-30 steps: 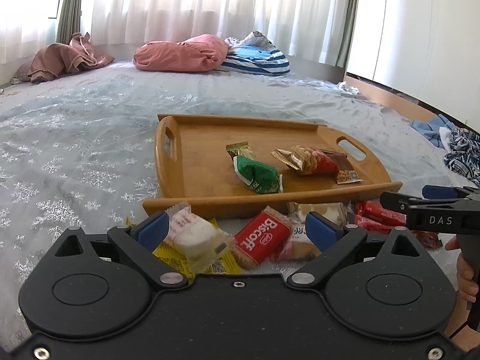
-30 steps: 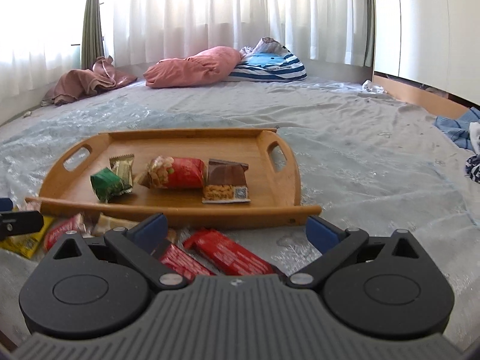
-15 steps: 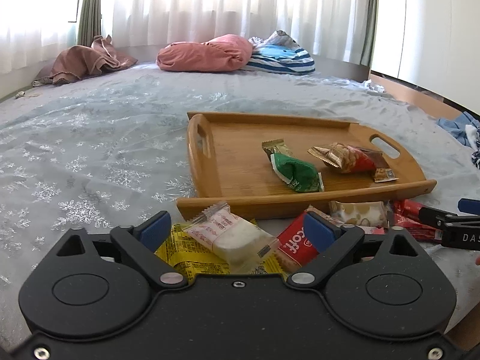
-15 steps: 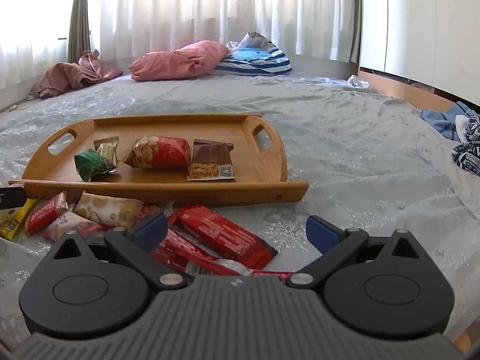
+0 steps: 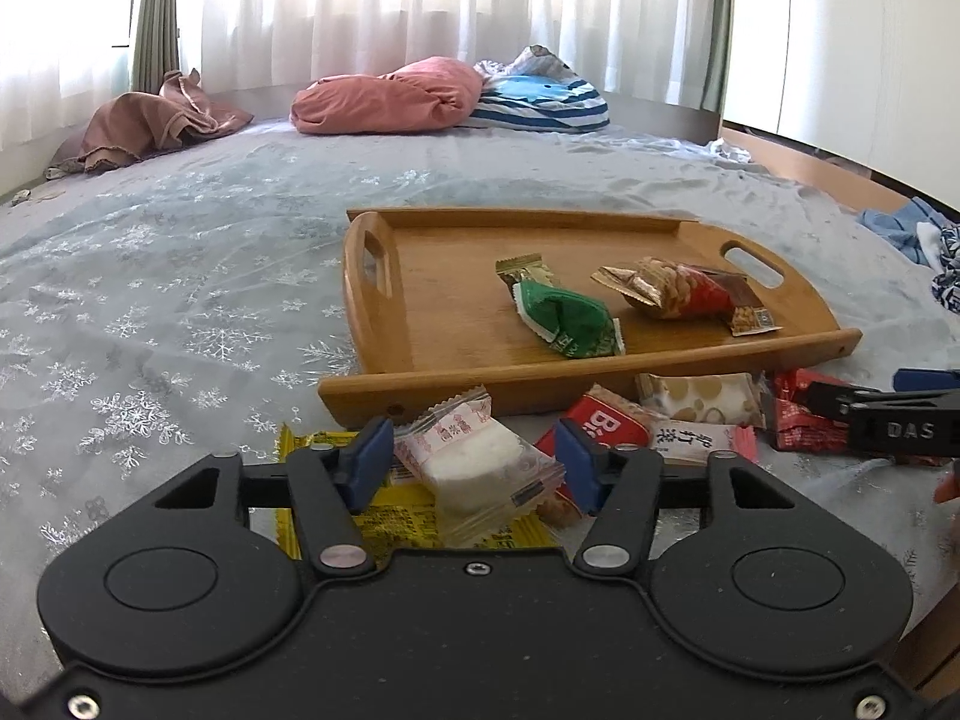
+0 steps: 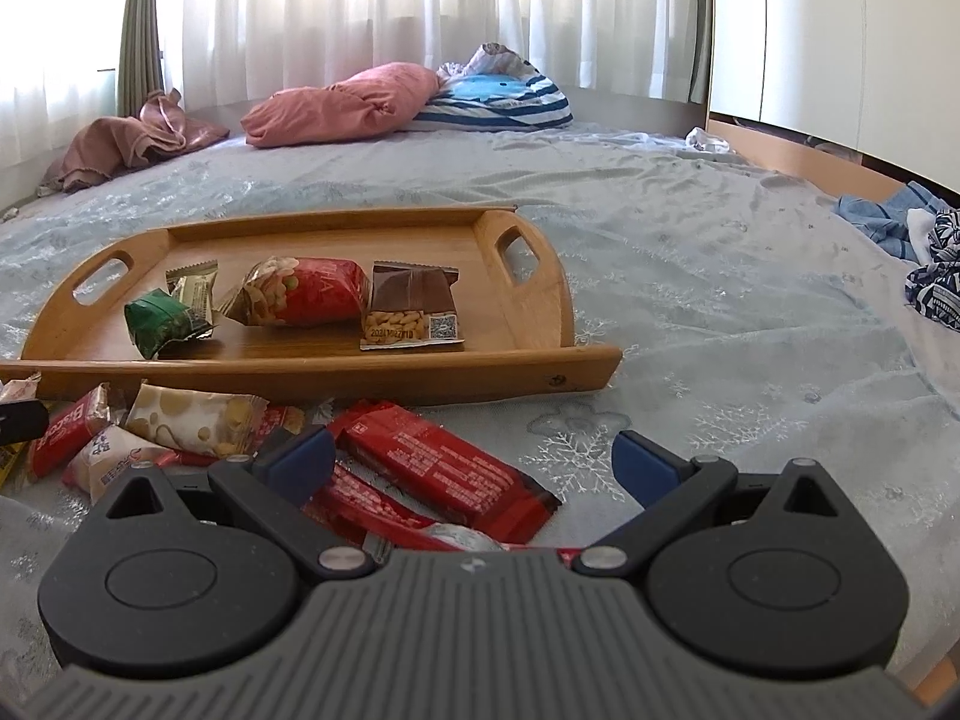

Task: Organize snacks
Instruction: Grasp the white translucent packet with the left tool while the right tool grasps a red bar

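A clear-wrapped white snack packet [image 5: 480, 468] lies on a yellow packet [image 5: 384, 516] in front of the wooden tray [image 5: 420, 390]. My left gripper [image 5: 474, 465] has its jaws closing on the white packet, and both blue pads meet the wrapper's sides. A red Biscoff packet [image 5: 606, 420] lies just to its right. My right gripper [image 6: 471, 462] stands open above two long red bars [image 6: 444, 468] without touching them. The tray [image 6: 300, 375] holds a green packet [image 6: 162, 318], a red peanut packet [image 6: 306, 291] and a brown packet [image 6: 411, 306].
More loose packets [image 6: 192, 420] lie between the two grippers, in front of the tray. All of this rests on a bed with a snowflake-patterned cover [image 5: 150, 312]. Pink and striped pillows [image 5: 390, 96] sit at the far end, and clothes [image 6: 900, 228] lie at the right edge.
The left gripper's jaws have narrowed from wide open onto the white packet, after shifting left off the Biscoff packet. The right gripper stays open and has slid slightly right over the red bars.
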